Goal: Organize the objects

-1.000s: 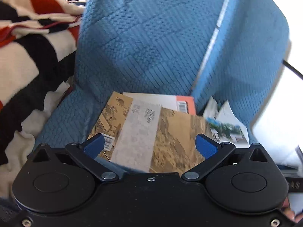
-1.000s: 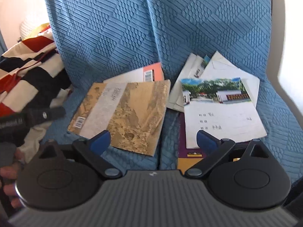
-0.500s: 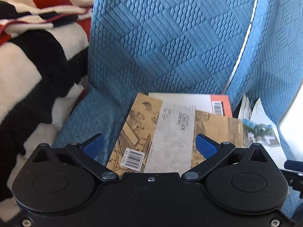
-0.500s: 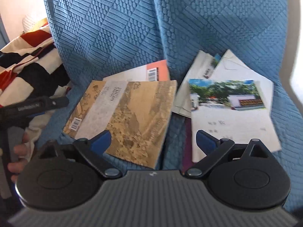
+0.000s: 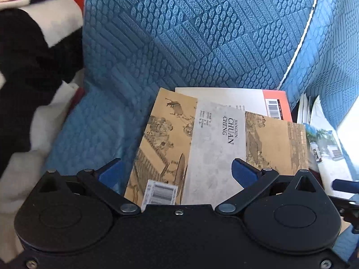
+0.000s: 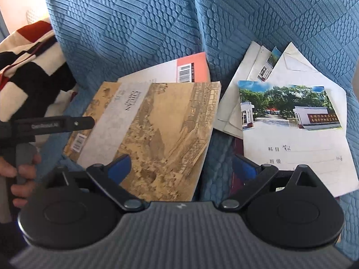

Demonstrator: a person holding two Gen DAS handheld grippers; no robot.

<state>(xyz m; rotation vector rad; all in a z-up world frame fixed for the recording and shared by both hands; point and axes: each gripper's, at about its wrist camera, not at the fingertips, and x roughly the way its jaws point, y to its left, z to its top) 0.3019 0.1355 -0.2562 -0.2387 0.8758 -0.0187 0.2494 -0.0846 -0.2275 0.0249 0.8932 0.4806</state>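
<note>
A tan book (image 5: 215,143) (image 6: 157,134) with an old painting and a grey band lies on the blue sofa seat, partly over a white and orange book (image 5: 242,98) (image 6: 179,69). To its right lies a white notebook (image 6: 298,139) (image 5: 325,150) with a school-gate photo, over loose papers (image 6: 269,67) and a dark purple book (image 6: 237,177). My left gripper (image 5: 177,172) is open, its fingers straddling the tan book's near left corner. My right gripper (image 6: 181,165) is open over the gap between the tan book and the notebook.
A striped red, black and cream blanket (image 5: 33,71) (image 6: 33,67) is heaped on the left of the seat. The quilted blue backrest (image 5: 202,33) rises right behind the books. A person's hand (image 6: 20,172) holds the left gripper's handle at the right wrist view's left edge.
Both grippers have moved closer to the books. The left gripper swung left and in, so the tan book's barcode corner now lies between its fingers. Nothing has been grasped.
</note>
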